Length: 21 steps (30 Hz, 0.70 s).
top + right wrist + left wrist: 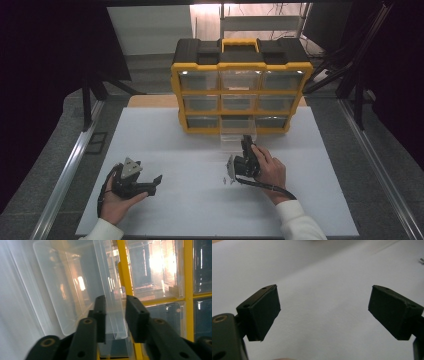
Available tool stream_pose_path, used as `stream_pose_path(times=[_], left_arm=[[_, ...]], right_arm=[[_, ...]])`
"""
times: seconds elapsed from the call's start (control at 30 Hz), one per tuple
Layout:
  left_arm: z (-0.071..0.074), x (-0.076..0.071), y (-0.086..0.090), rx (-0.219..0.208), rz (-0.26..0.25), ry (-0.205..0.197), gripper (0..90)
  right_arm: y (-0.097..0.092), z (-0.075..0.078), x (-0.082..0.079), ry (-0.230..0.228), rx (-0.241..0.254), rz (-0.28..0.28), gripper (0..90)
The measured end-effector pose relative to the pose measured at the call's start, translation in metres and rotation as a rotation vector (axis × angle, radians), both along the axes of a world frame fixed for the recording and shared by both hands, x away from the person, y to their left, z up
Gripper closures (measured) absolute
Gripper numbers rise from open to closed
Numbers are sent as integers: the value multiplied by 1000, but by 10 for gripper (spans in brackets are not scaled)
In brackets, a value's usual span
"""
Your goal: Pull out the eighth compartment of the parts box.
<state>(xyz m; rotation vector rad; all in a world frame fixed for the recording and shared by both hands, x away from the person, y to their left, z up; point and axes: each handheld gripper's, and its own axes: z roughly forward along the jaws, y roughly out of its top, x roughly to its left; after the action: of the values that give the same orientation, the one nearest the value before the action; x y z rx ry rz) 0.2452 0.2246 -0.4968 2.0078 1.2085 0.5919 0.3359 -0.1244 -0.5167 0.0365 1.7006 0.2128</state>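
Observation:
A yellow and black organizer (242, 65) with clear drawers stands at the back of the white table (200, 210). Its bottom middle drawer (238, 136) is pulled out toward me. My right gripper (246, 140) points at that drawer. In the right gripper view the drawer's clear front lip (112, 302) stands between the jaws of the right gripper (115, 312), with a thin gap on the left side, so the jaws are open around it. My left gripper (159, 181) rests low at the front left. Its jaws (324, 310) are wide open over bare table.
A few small metallic bits (223, 180) lie on the table just left of my right hand; one shows far off (421, 260) in the left gripper view. Metal rails run along both sides of the table. The other drawers sit closed in the yellow frame (125, 277).

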Motion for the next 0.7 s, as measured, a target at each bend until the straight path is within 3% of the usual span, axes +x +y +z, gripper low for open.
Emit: stream_pose_path(times=[0.17, 0.3, 0.4, 0.47, 0.5, 0.7], left_arm=[[0, 1, 0, 0, -2, 0, 110], [-1, 1, 0, -3, -4, 1, 109], [-1, 2, 0, -4, -6, 2, 109], [-1, 2, 0, -6, -7, 2, 109], [-1, 2, 0, -6, -9, 3, 109], [-1, 0, 0, -13, -20, -2, 109]], right_arm=[[-1, 5, -1, 71, 84, 28, 472], [-3, 9, -6, 143, 138, 36, 387], [-5, 10, -8, 175, 163, 48, 357], [-8, 13, -12, 227, 200, 53, 334], [-8, 13, -12, 227, 200, 53, 334], [-16, 25, -16, 351, 331, 62, 312]])
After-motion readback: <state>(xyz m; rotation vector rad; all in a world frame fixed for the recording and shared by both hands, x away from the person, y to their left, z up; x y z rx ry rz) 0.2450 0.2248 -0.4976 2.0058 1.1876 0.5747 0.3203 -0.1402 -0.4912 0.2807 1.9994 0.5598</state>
